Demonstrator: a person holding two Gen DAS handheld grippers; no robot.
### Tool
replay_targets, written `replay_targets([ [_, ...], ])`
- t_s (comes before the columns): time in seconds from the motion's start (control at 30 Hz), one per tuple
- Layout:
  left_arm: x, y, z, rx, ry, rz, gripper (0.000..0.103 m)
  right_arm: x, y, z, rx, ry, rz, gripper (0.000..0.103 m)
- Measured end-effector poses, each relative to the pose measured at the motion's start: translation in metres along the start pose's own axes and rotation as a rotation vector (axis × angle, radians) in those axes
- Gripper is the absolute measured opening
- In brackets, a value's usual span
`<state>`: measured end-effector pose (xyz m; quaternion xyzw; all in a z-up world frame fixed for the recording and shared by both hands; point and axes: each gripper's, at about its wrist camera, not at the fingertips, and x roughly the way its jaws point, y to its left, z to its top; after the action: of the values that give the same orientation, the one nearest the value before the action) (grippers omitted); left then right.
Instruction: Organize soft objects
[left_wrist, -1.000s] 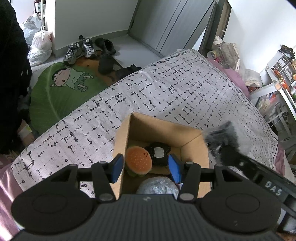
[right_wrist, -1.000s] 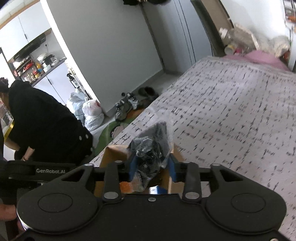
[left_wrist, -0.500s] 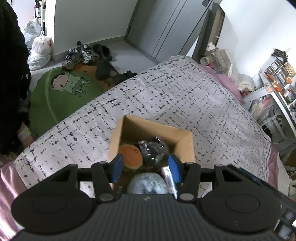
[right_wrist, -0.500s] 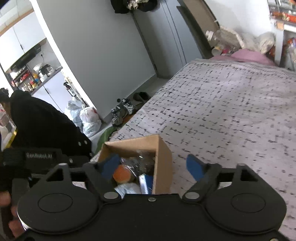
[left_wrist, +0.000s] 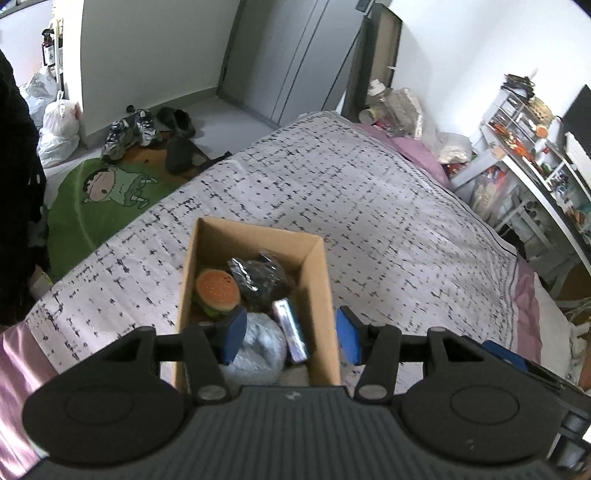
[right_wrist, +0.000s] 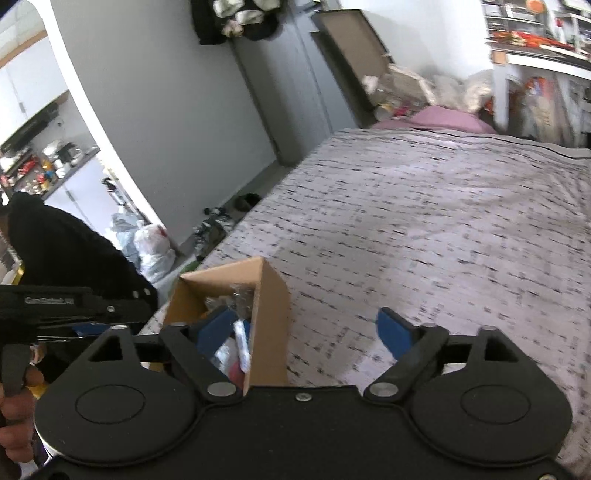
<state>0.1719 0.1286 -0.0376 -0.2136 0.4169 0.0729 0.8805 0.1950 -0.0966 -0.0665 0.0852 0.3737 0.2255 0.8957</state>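
Lying in cardboard box (left_wrist: 319, 280), black bagged bundle (left_wrist: 260, 278), beyond open jaws

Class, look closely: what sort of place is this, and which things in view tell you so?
Most likely a lived-in bedroom at home: a large bed with a patterned cover, shoes on the floor by the wall, and cluttered shelves beside it.

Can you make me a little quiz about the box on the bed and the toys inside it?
1. True or false: the burger toy lies inside the cardboard box.
2. What wraps the dark bundle beside the burger: A) clear plastic, B) newspaper, C) a towel?
3. Fill in: the box stands on the patterned ____.

Key: 1 true. 2 A. 3 bedspread.
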Motion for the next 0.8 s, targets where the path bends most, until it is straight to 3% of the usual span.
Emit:
replay_targets([
  [0.13, -0.008, -0.013, -0.008, -0.001, 0.013, -0.022, 0.055, -0.026, -0.009, -0.007, 0.003, -0.032, -0.026, 0.103],
  [0.23, -0.016, -0.024, -0.014, 0.018, 0.005, -0.024, 0.074, -0.043, -0.016, -0.012, 0.013, -0.038, -0.048, 0.103],
  [0.5, -0.045, -0.052, -0.035, 0.08, -0.012, -0.05, 0.093, -0.086, -0.026, -0.028, 0.043, -0.055, -0.091, 0.103],
  [0.8, -0.074, -0.057, -0.066, 0.098, -0.019, -0.054, 0.097, -0.122, -0.028, -0.047, 0.044, -0.064, -0.108, 0.103],
])
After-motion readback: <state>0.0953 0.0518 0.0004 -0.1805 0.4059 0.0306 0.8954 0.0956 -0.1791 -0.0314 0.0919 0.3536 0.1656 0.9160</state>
